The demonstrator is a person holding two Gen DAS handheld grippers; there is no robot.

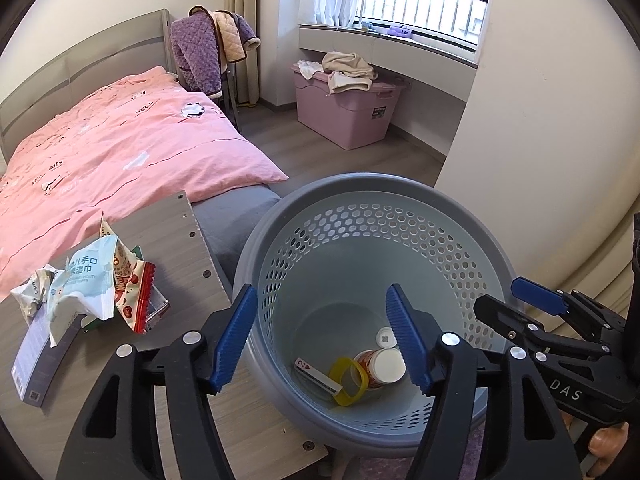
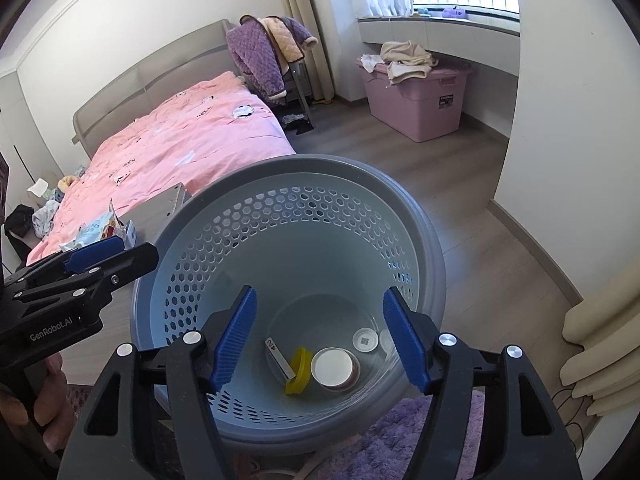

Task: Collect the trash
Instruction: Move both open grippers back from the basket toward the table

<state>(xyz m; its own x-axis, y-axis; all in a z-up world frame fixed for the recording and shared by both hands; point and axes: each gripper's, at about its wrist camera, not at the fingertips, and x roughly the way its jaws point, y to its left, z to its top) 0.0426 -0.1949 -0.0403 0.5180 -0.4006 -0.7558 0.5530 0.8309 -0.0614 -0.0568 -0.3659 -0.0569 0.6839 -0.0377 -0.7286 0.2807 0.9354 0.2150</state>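
Note:
A grey perforated trash basket (image 1: 372,200) (image 2: 296,168) stands beside a wooden table (image 1: 168,224). Inside it lie a white-lidded jar (image 1: 382,368) (image 2: 334,368), a yellow ring (image 1: 350,380) (image 2: 300,370), a small card box (image 1: 316,374) (image 2: 278,356) and a white cap (image 1: 385,336) (image 2: 365,339). My left gripper (image 1: 320,336) is open and empty over the basket's left rim. My right gripper (image 2: 320,338) is open and empty above the basket's mouth. A pile of crumpled wrappers (image 1: 92,284) (image 2: 96,234) and a flat grey box (image 1: 36,348) lie on the table, left of the left gripper.
A bed with a pink quilt (image 1: 108,136) lies behind the table. A chair with purple clothes (image 1: 200,48) and a pink storage box (image 1: 344,108) stand on the wood floor beyond. A white wall corner (image 1: 520,160) is at the right. A purple rug (image 2: 420,440) lies under the basket.

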